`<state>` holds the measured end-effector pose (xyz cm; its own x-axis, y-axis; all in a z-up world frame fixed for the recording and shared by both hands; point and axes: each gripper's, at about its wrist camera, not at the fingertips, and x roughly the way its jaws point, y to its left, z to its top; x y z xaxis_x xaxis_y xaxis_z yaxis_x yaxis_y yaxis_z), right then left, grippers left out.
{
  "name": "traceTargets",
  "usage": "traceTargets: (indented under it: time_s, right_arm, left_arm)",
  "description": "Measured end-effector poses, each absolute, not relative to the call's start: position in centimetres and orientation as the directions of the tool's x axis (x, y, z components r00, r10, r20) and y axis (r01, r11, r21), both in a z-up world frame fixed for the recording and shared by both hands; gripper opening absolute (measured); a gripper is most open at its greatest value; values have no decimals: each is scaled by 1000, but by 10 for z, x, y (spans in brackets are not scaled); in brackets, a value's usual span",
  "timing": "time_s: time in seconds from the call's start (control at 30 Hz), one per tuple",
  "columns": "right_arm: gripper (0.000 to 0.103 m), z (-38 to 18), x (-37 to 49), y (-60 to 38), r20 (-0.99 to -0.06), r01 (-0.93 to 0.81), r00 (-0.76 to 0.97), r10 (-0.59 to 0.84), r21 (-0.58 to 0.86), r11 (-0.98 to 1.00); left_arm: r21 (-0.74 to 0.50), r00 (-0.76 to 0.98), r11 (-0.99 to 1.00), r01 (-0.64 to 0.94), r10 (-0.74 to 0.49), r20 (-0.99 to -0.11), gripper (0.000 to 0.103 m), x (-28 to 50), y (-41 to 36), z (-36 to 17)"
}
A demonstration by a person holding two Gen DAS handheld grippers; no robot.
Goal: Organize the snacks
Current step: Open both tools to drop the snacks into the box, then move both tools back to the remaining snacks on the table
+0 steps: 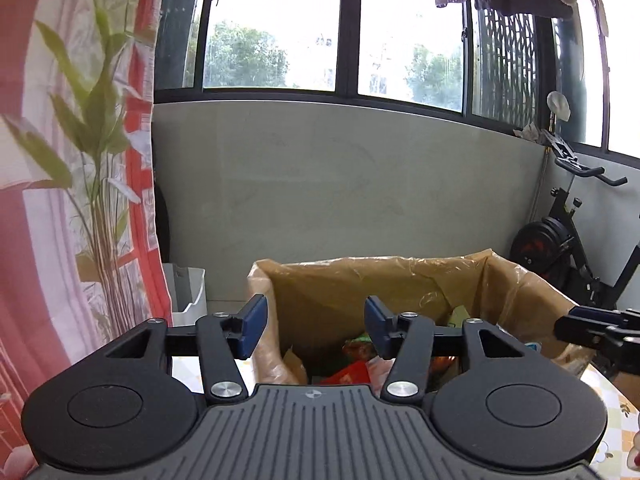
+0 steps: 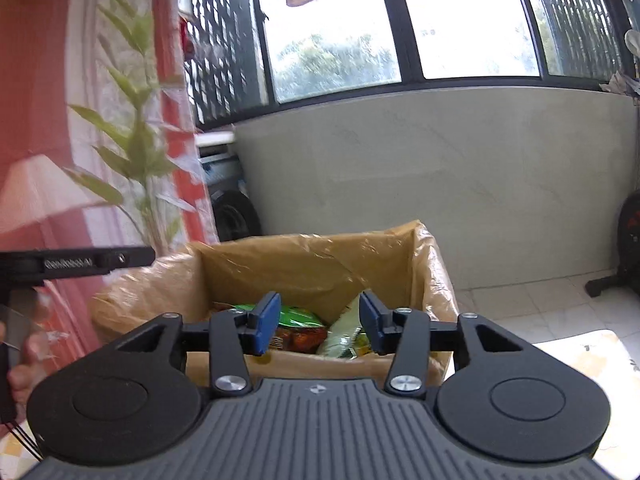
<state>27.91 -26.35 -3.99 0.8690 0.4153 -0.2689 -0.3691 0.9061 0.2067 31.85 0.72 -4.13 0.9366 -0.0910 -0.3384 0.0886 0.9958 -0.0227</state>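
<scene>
At the left hang a red-and-white curtain and a leafy green plant, with a small white bin on the floor just beside the curtain's edge. The left tool hovers with its blue pads spread and nothing between them, above the near rim of a plastic-lined cardboard box, and the right tool is likewise parted and empty over the same box. The snacks, packets in green, red and pale wrappers, lie loose inside the box, and an exercise bike stands near the wall at the far right.
</scene>
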Motion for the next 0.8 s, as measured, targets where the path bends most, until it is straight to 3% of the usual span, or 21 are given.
traceTargets:
  time_s: [0.23,0.43,0.57,0.8]
  right_arm:
    - [47,-51,228,-279,-206,-407,874,440,182,895]
    - [47,-74,192,-282,-212,-419,866,452,185,889]
    - [47,-99,181,-280,-284,-407,840,462,234,883]
    - [48,-138,201,-248,-489,-396,734,472,257,882]
  left_arm:
    - [-43,941,995,88,-97,-324,62,262,48,-43]
    - [-79,921,995,62,-88,-379,62,226,77,-73]
    - [-100,892,994,33,-74,-446,62,221,92,-101]
    - [-100,857,995,-20,-35,-514,61,226,111,-128]
